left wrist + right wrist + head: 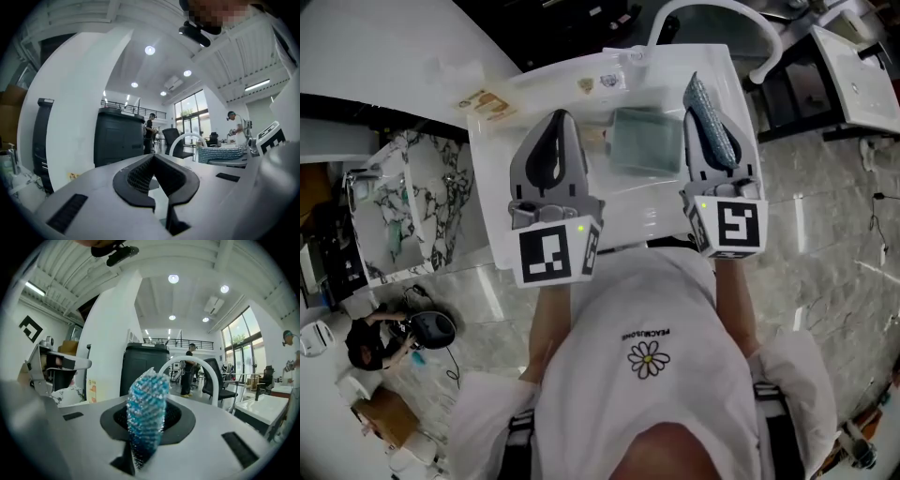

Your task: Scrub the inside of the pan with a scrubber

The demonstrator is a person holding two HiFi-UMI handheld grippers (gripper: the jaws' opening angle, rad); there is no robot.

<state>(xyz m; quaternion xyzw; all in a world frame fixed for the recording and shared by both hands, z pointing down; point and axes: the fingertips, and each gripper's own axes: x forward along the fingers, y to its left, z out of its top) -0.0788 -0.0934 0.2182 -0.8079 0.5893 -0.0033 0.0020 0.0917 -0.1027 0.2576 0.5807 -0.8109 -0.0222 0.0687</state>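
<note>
The blue mesh scrubber (146, 401) is pinched between the right gripper's (148, 427) jaws, its long axis running out along them. The squarish green pan (645, 141) lies in the sink (492, 159), mid-basin toward the faucet (727, 17) edge, below and just left of that gripper, which looks the nearer. The left gripper (555, 141), jaws closed on nothing, hovers over the basin's left side

The head view looks steeply down over the counter (666, 211), while cameras riding the left hand-held gripper (556, 117) and right hand-held gripper (701, 89) face level across the room, seemingly sharing one arched faucet (189, 134).
</note>
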